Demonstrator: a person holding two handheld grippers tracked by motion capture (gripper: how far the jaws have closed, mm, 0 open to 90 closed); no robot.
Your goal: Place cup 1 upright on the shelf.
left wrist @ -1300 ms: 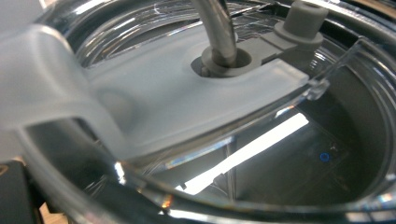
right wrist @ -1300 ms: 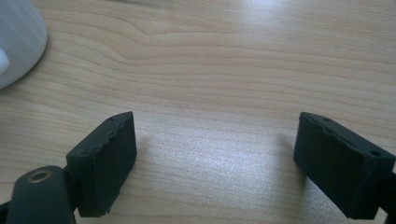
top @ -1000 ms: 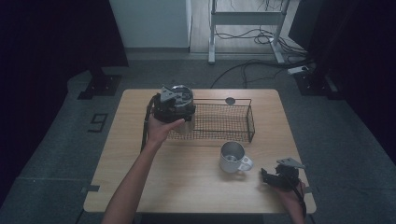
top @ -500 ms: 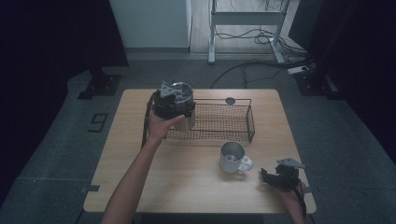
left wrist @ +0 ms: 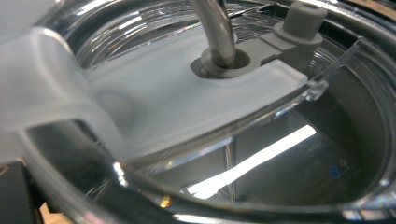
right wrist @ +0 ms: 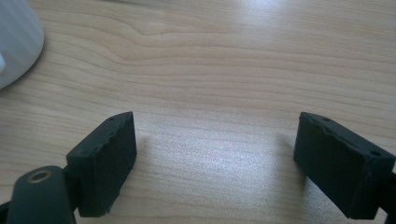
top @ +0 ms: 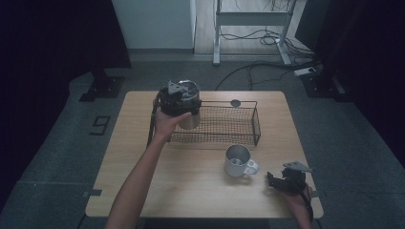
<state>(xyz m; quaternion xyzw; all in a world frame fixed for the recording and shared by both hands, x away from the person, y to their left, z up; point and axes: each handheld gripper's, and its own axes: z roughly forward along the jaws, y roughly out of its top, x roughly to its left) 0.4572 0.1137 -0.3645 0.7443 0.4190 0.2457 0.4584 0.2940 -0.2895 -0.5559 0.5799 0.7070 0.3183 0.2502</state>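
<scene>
Your left tool [top: 177, 97] is clamped on the lidded steel tumbler [top: 189, 110], held above the wire basket's [top: 224, 125] left end; your right tool [top: 285, 180], jaws apart, rests empty right of the mug [top: 237, 160]. The slick lid rim could slip and the tumbler clip the basket's wire.

Only a large "9" readable, marked on the grey floor [top: 101, 125] left of the table [top: 143, 191].

The tumbler [top: 190, 107] at the upper left of the high view is showing glossy steel, its lid [left wrist: 196, 93] gleaming as clear, smooth plastic around a polished metal straw [left wrist: 215, 28]. The table [right wrist: 224, 60] is looking like pale, matt wood grain. The basket [top: 224, 125] is looking like thin dark wire, and the mug [top: 239, 161] is shining softly.
</scene>
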